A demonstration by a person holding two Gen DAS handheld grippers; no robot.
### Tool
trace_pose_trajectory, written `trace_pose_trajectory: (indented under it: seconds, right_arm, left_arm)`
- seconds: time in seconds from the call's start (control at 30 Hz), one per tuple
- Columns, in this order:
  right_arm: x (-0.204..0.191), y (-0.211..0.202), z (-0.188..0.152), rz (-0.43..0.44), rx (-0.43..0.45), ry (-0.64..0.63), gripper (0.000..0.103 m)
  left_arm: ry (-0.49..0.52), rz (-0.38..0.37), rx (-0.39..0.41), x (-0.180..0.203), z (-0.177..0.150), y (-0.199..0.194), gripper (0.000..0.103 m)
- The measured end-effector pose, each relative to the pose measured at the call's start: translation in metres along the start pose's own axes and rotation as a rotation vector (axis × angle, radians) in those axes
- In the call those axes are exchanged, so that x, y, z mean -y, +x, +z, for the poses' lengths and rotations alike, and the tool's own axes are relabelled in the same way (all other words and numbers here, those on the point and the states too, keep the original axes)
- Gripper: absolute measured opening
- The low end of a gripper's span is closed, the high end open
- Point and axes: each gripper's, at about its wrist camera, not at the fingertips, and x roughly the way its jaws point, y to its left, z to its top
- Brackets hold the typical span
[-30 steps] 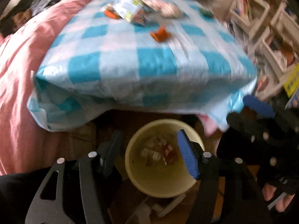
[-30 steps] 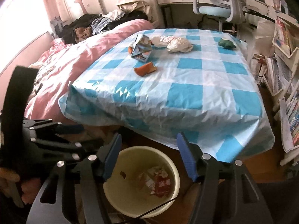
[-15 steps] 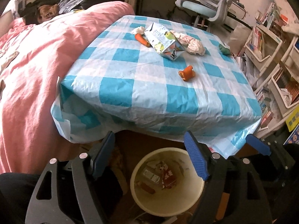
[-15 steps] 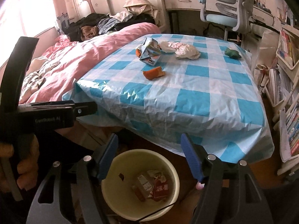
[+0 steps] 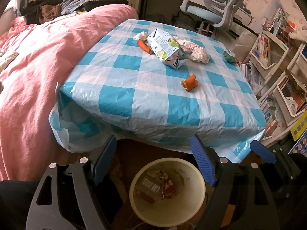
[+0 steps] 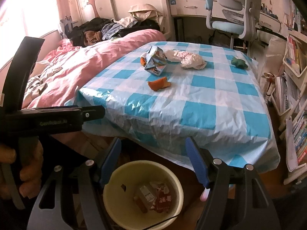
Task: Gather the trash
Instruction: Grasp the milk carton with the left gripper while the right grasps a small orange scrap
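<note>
A cream trash bin stands on the floor under the table's near edge, with wrappers inside. On the blue-checked tablecloth lie a crushed carton, an orange peel, a second orange piece, crumpled white wrapping and a green lump. My left gripper hangs above the bin, its jaws opening with nothing between them. My right gripper is open and empty over the bin too.
A bed with a pink duvet runs along the table's left side. An office chair stands behind the table, with bookshelves on the right. A hand holds the left gripper's body at the left of the right wrist view.
The left view has lifted from the bin toward the tabletop, and its jaws stand wider. The right gripper's jaws have also spread a little; it stays over the bin.
</note>
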Motion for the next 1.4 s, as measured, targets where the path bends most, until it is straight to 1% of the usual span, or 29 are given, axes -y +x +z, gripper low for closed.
trace_pose_trajectory:
  seconds: [0.13,0.37,0.57,0.73,0.9,1.17,1.3,1.4]
  right_arm:
    - [-0.004,0.003,0.003,0.004,0.003,-0.009,0.067]
    - [-0.004,0.006,0.015,0.007,0.028,-0.001,0.067]
    - [-0.003,0.017,0.028,0.013,0.035,0.001,0.067]
    - [-0.005,0.026,0.039,0.016,0.041,-0.001,0.067]
    - [-0.001,0.036,0.047,0.01,0.039,0.01,0.067]
    - [0.006,0.054,0.059,0.001,0.036,0.023,0.067]
    - [0.008,0.065,0.066,-0.003,0.032,0.026,0.067]
    - [0.008,0.074,0.069,-0.002,0.025,0.028,0.067]
  left_arm:
    - [-0.007,-0.011,0.007,0.001,0.007,0.001,0.077]
    - [-0.025,-0.038,0.027,0.0,0.03,0.0,0.078]
    - [-0.036,-0.034,0.046,-0.004,0.064,0.004,0.078]
    - [-0.109,-0.021,0.046,-0.025,0.093,0.014,0.078]
    - [-0.185,-0.018,0.02,-0.039,0.1,0.028,0.078]
    - [-0.136,-0.011,0.006,-0.023,0.106,0.042,0.078]
    - [-0.142,-0.017,-0.001,-0.021,0.114,0.049,0.078]
    - [-0.167,-0.024,-0.004,-0.024,0.121,0.054,0.078]
